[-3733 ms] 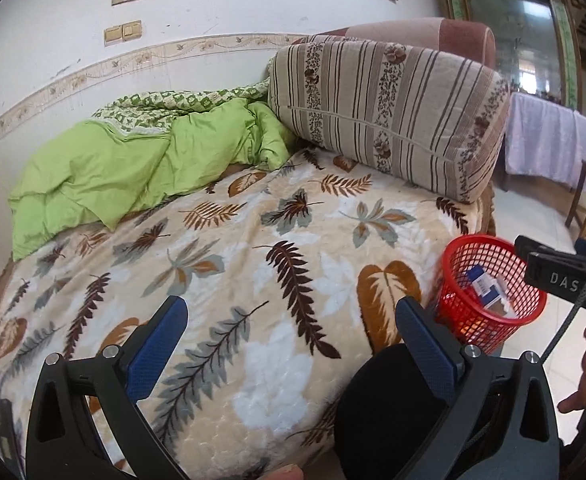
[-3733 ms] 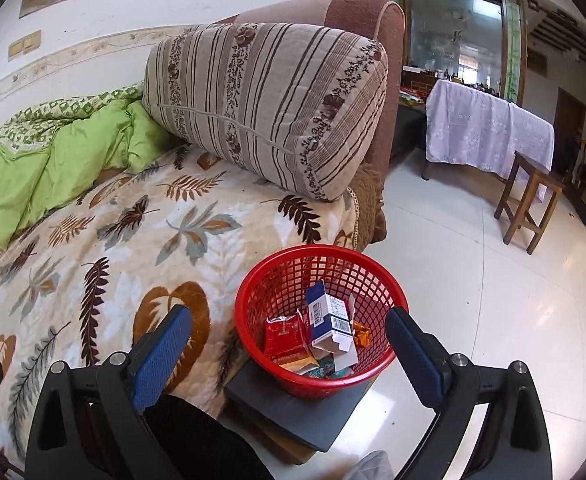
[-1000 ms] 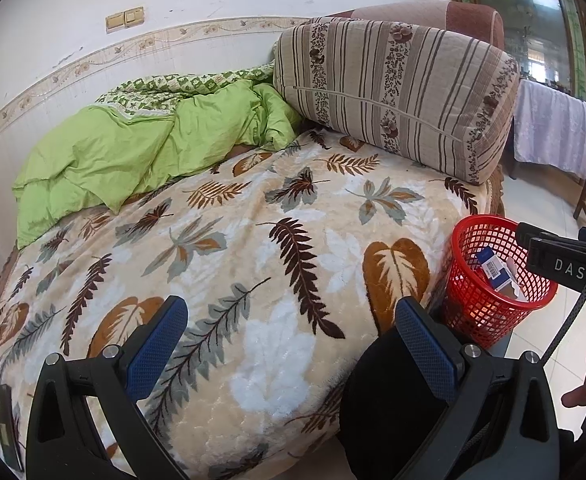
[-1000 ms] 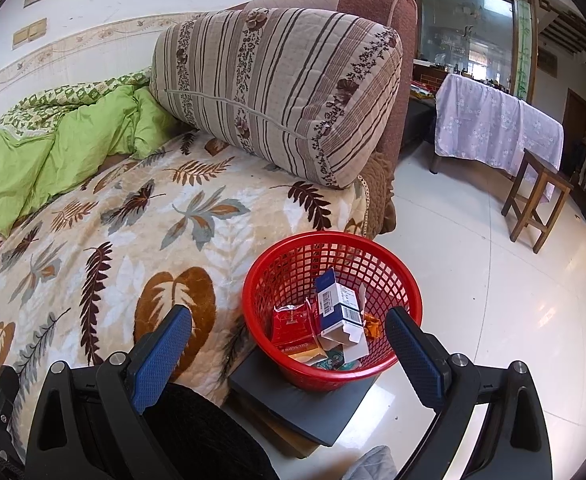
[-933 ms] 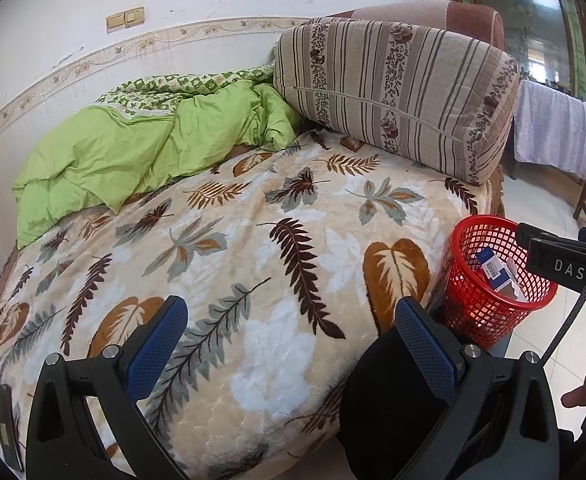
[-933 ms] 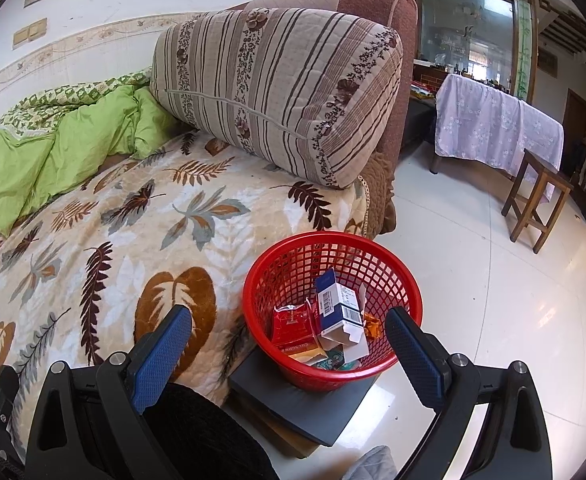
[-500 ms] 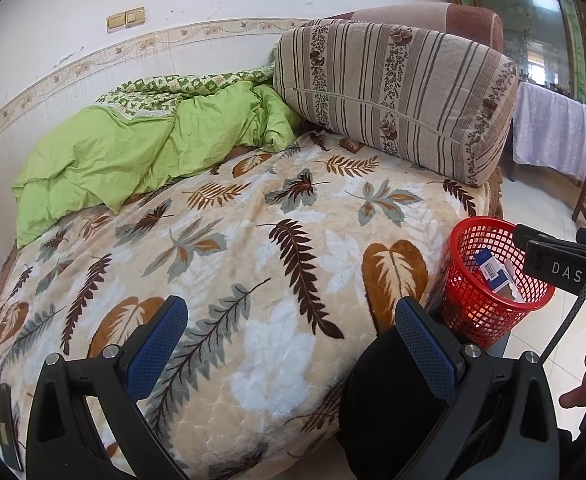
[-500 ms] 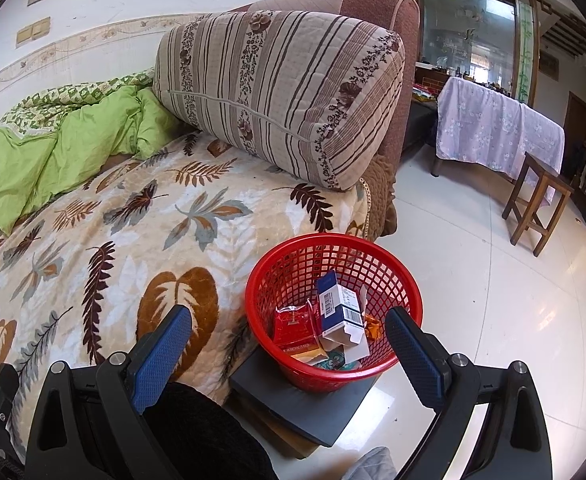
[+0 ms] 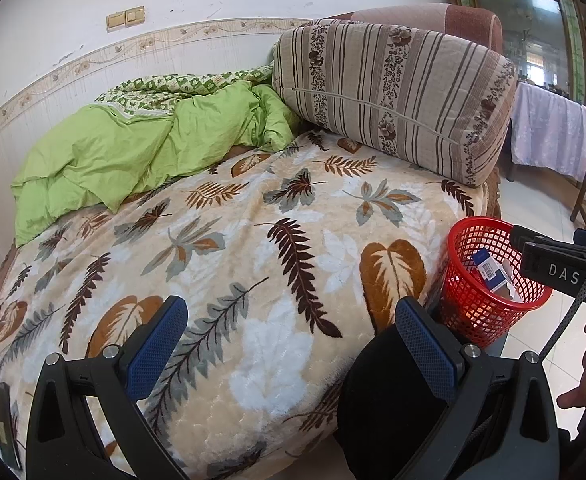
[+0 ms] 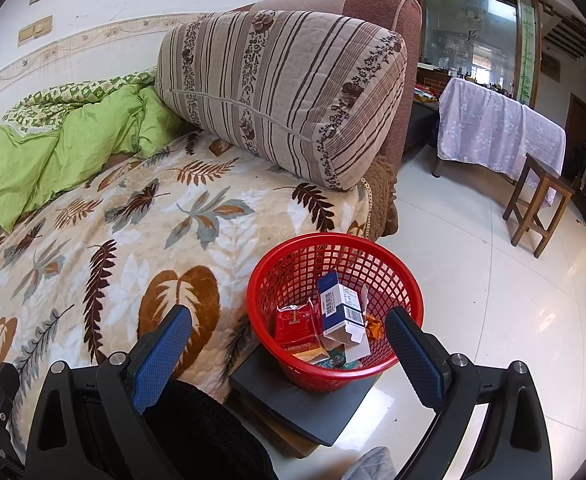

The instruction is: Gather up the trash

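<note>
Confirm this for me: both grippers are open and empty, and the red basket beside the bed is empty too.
Not quite. The red basket is not empty: the right wrist view shows a white and blue carton and a red packet inside. The rest holds: the left gripper and right gripper are open and empty, and the basket sits beside the bed.

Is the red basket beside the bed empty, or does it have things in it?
Not empty: the red basket holds a blue-and-white box, a red packet and smaller wrappers.

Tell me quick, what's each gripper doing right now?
Left gripper: open, holding nothing.
Right gripper: open, holding nothing.
</note>
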`<act>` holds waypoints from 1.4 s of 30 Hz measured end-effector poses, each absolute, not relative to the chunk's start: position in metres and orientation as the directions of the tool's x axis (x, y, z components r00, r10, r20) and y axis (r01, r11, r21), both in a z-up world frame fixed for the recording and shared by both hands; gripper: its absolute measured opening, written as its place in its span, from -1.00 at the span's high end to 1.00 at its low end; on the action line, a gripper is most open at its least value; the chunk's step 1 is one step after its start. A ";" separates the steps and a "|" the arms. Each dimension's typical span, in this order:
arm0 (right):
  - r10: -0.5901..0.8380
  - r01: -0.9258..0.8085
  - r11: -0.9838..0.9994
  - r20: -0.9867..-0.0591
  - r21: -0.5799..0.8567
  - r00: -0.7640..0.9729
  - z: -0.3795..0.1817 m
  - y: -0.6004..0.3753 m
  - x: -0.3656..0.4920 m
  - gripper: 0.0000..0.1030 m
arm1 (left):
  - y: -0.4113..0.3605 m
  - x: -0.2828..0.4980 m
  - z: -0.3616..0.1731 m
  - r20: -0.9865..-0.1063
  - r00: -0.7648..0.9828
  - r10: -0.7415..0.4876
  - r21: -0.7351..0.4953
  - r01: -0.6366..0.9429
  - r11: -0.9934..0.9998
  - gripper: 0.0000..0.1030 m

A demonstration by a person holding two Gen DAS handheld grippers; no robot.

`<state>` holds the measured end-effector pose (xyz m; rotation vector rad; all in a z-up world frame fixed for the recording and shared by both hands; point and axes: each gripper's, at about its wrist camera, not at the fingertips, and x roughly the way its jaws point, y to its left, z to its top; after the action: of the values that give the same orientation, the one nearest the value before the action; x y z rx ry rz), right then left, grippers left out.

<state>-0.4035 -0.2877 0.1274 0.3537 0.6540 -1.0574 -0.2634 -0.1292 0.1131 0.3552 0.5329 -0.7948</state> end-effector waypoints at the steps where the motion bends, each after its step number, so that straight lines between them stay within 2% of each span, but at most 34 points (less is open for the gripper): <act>1: -0.686 0.886 0.461 -0.649 -0.038 0.329 0.127 -0.288 -0.403 -0.91 | -0.129 -0.263 0.113 -0.575 0.581 -0.577 0.102 0.750 0.653 -1.00; 11: -0.674 0.868 0.493 -0.654 -0.052 0.344 0.124 -0.288 -0.397 -0.91 | -0.127 -0.263 0.111 -0.575 0.578 -0.579 0.098 0.751 0.653 -1.00; 19: -0.626 0.770 0.630 -0.653 -0.101 0.426 0.119 -0.280 -0.352 -0.91 | -0.118 -0.245 0.099 -0.628 0.562 -0.539 0.032 0.710 0.703 -1.00; 22: -0.570 0.700 0.707 -0.662 -0.096 0.486 0.118 -0.271 -0.314 -0.91 | -0.101 -0.221 0.091 -0.653 0.581 -0.485 0.004 0.643 0.765 -1.00; 24: -0.494 0.638 0.766 -0.703 -0.073 0.512 0.111 -0.264 -0.277 -0.91 | -0.086 -0.199 0.087 -0.672 0.590 -0.447 -0.013 0.594 0.804 -1.00; 29: -0.398 0.500 0.863 -0.717 -0.081 0.572 0.080 -0.234 -0.186 -0.91 | -0.041 -0.132 0.062 -0.745 0.621 -0.244 0.014 0.380 0.925 -1.00; 31: -0.382 0.462 0.882 -0.721 -0.096 0.578 0.066 -0.222 -0.152 -0.91 | -0.021 -0.106 0.051 -0.770 0.605 -0.202 -0.004 0.312 0.950 -1.00; 38: -0.325 0.428 0.901 -0.765 -0.071 0.556 0.019 -0.200 -0.043 -0.91 | 0.030 -0.021 0.016 -0.842 0.529 -0.105 -0.039 0.135 0.990 -1.00; 40: -0.342 0.460 0.886 -0.764 -0.067 0.547 0.012 -0.199 -0.026 -0.91 | 0.037 -0.004 0.010 -0.849 0.519 -0.103 -0.052 0.112 0.992 -1.00; 42: -0.382 0.502 0.856 -0.802 -0.121 0.459 0.000 -0.203 -0.007 -0.94 | 0.036 0.001 0.011 -0.831 0.552 -0.073 -0.016 0.109 0.994 -1.00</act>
<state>-0.0067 -0.2029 0.0001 0.1400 0.9492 -0.5468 0.0007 0.0361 0.0115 0.0389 0.9805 -0.1077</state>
